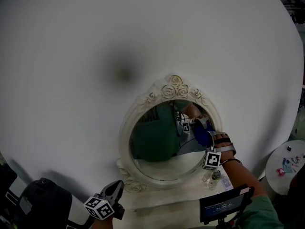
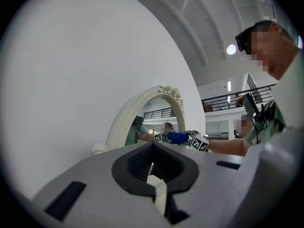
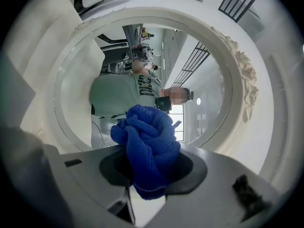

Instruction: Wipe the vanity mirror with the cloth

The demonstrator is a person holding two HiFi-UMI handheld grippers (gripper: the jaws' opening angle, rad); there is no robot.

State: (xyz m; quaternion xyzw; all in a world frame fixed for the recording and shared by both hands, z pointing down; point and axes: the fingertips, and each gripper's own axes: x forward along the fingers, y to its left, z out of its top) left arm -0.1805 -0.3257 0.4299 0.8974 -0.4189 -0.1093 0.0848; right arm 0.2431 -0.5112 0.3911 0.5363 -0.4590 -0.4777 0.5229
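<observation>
Head view: the vanity mirror (image 1: 125, 138), oval with a cream frame and a rose crest, stands against a large white rounded panel (image 1: 95, 42). The right gripper (image 1: 200, 130) presses a blue cloth (image 1: 203, 137) to the right part of the glass, and the reflection there shows a second marker cube. The left gripper (image 1: 114, 190) sits low at the left, apart from the frame, its body cut off by the bottom edge. A small screen (image 1: 224, 206) shows digits too small to read. A round side table (image 1: 286, 166) is cut off at the right edge.

Left gripper view: the jaws are drawn together with nothing between them. Beyond them the mirror appears edge-on, with the cloth against the glass. This view alone shows the person, a railed balcony and ceiling lamps. No writing is legible.

Right gripper view: the jaws clamp the bunched cloth, which fills the gap and hides the point of contact with the glass. The reflected green shirt carries large letters, reversed and partly covered, so they cannot be read
</observation>
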